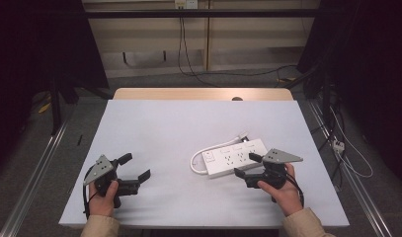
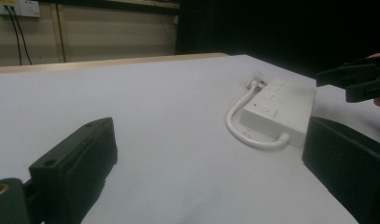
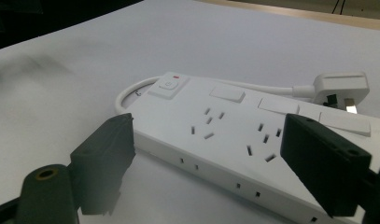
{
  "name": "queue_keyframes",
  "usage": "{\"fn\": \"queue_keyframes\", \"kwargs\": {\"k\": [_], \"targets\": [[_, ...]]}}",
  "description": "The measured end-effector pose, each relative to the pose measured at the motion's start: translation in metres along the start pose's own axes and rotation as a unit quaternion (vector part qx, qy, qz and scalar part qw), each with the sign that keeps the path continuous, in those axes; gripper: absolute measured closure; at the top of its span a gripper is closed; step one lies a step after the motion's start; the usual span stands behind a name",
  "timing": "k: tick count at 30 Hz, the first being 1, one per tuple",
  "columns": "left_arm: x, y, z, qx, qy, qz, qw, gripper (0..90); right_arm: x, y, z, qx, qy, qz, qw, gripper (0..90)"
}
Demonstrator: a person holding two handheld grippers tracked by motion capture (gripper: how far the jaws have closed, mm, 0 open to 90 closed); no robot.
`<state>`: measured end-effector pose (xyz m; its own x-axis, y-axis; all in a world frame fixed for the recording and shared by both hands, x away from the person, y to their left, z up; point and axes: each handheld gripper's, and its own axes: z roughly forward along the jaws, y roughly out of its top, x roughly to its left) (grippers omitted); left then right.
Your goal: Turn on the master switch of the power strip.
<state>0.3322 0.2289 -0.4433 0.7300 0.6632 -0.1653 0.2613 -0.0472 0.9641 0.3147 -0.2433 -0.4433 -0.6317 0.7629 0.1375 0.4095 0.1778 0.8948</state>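
High view: white power strip [image 1: 234, 157] lies flat on the table [image 1: 164, 128], right of centre, its white cord [image 1: 201, 157] looped off the left end and the plug [image 1: 243, 138] at the far side. Right claw [image 1: 247, 165] sits at the strip's near right edge, jaws spread, one over the strip's top and one at the near edge; no pinch visible. Left claw [image 1: 134, 168] is on the near left of the table, well apart from the strip, jaws spread, nothing between them.

Left gripper view: both jaws wide, bare table between. Strip [image 2: 278, 109] ahead to the right, cord [image 2: 246, 128] curling at its near end. Right claw [image 2: 351, 81] hangs over the strip's far end.

Right gripper view: jaws spread, strip [image 3: 234, 135] just ahead and running between them. One jaw off the strip's edge, the other over its top; can't tell if it touches. Switch [image 3: 168, 86] with red light at the far left end, plug [image 3: 341, 87] lying behind the strip.
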Motion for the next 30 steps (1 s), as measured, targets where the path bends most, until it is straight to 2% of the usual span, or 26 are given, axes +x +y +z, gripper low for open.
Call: {"fn": "queue_keyframes", "kwargs": {"k": [18, 30], "targets": [[0.0, 0.0, 0.0, 0.002, 0.001, -0.001, 1.0, 2.8, -0.008, -0.01, -0.019, 0.003, -0.01, -0.006, 0.9999, 17.4], [0.0, 0.0, 0.002, 0.003, 0.002, 0.0, 1.0, 2.8, -0.014, -0.02, -0.034, 0.003, -0.019, 0.001, 0.9998, 17.4]]}}
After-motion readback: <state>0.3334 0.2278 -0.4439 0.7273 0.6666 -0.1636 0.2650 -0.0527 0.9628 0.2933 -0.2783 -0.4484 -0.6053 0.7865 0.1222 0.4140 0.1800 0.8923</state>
